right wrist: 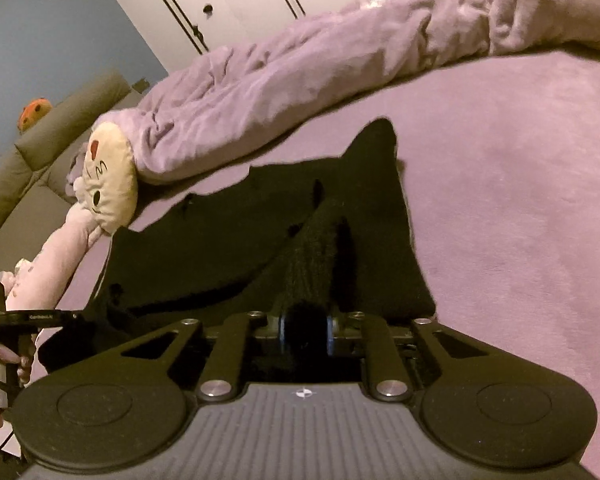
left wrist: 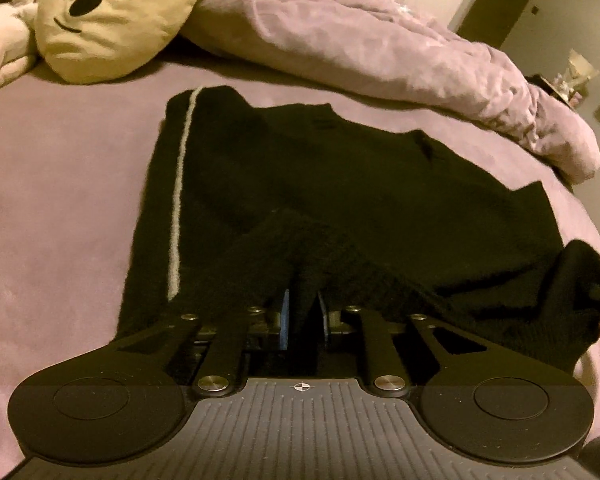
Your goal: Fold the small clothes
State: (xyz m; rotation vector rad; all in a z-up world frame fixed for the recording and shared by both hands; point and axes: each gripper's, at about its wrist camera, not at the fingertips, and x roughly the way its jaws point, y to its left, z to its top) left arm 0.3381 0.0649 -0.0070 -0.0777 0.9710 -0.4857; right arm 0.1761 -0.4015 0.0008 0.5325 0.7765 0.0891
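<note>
Left claw (left wrist: pixel 303 312) pinching black garment (left wrist: pixel 340 184) hem, right claw (right wrist: pixel 306 326) likewise clamped

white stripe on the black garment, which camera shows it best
The left wrist view: the white stripe runs in full along the left side of the black garment lying on the bed. In the right wrist view the garment appears only as a dark shape, with no stripe clearly visible.

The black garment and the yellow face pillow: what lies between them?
Only bare purple bedsheet separates the black garment from the yellow face pillow, as the left wrist view shows.
</note>
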